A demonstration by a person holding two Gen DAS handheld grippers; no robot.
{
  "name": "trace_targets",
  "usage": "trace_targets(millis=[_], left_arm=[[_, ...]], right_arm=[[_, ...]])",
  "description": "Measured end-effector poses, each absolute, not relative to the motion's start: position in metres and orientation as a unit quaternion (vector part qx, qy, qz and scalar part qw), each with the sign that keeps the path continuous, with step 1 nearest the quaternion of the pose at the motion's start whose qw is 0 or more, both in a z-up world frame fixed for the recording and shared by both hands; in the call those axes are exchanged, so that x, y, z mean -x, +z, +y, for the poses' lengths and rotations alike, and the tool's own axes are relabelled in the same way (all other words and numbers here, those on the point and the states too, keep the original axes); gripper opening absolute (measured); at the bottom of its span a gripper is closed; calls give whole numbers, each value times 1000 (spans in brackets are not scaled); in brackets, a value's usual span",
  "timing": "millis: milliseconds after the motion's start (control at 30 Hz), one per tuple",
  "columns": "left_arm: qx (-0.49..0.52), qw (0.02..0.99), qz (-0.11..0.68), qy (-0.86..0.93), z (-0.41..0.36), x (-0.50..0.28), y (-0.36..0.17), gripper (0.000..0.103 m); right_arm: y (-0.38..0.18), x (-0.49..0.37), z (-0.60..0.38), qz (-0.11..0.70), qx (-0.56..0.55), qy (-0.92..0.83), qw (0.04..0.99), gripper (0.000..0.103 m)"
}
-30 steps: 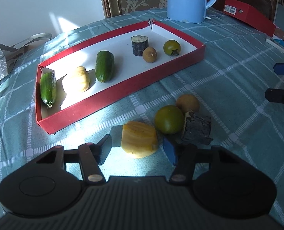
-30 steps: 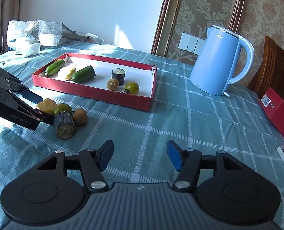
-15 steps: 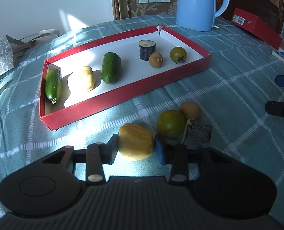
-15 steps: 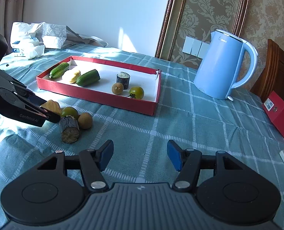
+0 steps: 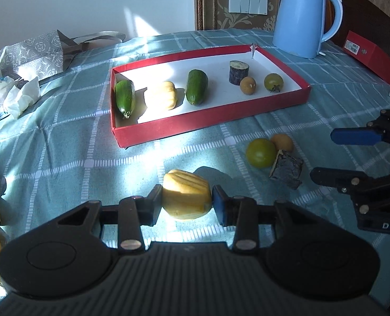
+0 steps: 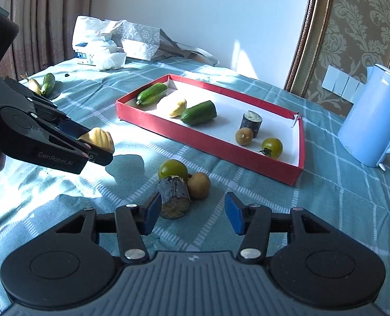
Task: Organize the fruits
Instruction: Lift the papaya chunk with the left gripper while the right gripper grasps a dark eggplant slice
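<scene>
Left wrist view: left gripper clamped on yellow squash piece, pads pressing both sides, piece lifted clear of teal checked tablecloth, shadow beneath. Ahead on cloth: green tomato, small brown fruit touching it, dark eggplant chunk tipped on its side just beside both. Red tray farther back, holding two cucumbers, a pale squash piece, an upright eggplant chunk, a brown fruit, a green tomato. Blue kettle behind tray. Right gripper entering from right edge, near the loose eggplant chunk, nothing between fingers.

Right wrist view: right gripper jaws apart, just been closing somewhat, nothing gripped; left pad just beside eggplant chunk, contact unclear. Green tomato and brown fruit right behind the chunk. Left gripper at left, holding squash piece above cloth. Red tray beyond, kettle at right.
</scene>
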State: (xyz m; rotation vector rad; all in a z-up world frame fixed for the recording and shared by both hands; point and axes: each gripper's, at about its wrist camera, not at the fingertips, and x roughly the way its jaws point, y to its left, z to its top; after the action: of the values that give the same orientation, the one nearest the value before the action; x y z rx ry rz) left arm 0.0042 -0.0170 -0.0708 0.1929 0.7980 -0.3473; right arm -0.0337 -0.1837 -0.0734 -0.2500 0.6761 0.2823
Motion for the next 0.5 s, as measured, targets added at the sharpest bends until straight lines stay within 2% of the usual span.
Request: trace_targets(millis=[300,500], left_arm=[[-63,908,393,-131,11,15,-68,36],[-54,910,395,-116,19,21,-66,36]], right_arm=[[-85,16,-171,348,121,167,915,51],[-96,7,-166,359,130,173,908,42]])
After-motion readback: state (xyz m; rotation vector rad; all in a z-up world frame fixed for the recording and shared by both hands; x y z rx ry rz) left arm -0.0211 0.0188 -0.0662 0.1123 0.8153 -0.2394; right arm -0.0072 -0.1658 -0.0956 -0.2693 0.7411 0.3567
